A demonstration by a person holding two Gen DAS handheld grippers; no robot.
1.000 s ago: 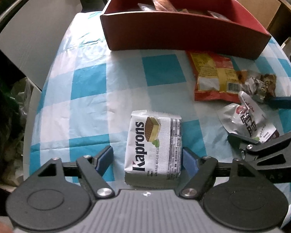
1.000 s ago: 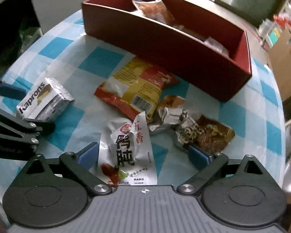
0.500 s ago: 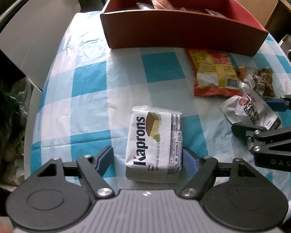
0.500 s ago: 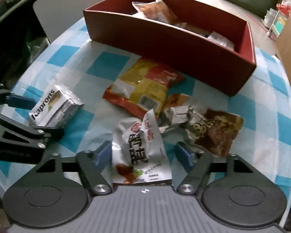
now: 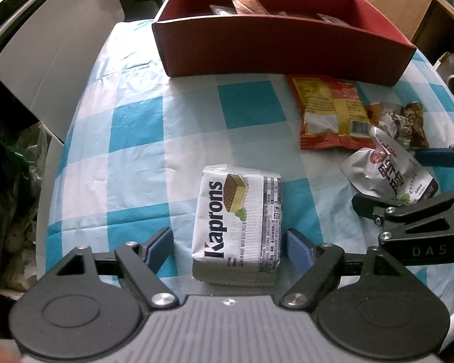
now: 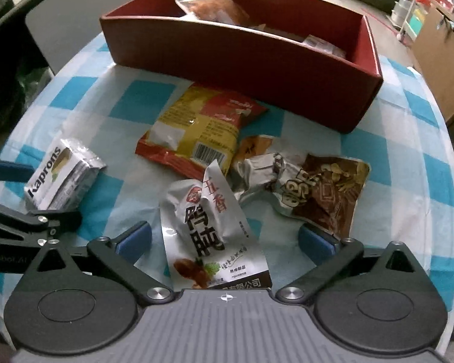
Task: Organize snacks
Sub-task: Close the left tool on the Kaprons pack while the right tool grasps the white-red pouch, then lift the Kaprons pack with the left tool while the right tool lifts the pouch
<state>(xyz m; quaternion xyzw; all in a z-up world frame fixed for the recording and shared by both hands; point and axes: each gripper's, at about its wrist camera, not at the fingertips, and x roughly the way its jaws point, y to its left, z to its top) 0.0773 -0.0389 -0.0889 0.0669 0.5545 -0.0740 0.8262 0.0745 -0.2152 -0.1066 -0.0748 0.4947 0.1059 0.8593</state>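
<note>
A round table covered by a blue-and-white checked cloth (image 5: pixel 136 127) is recorded. A long red cardboard box (image 5: pixel 275 48), already holding several packets, is set at its far side. A red-and-yellow foil snack bag (image 6: pixel 196 133) is laid near the box front, with a brown crumpled packet (image 6: pixel 324 187) just beside it.

The left gripper (image 5: pixel 228 246) is held wide, its jaws having just been opening; a white Kaprons wafer pack (image 5: pixel 237 224) is found between the pads, untouched. The right gripper (image 6: pixel 225 239), just reopened fully, is placed astride a silver pouch with Chinese print (image 6: pixel 208 224), ungripped.
</note>
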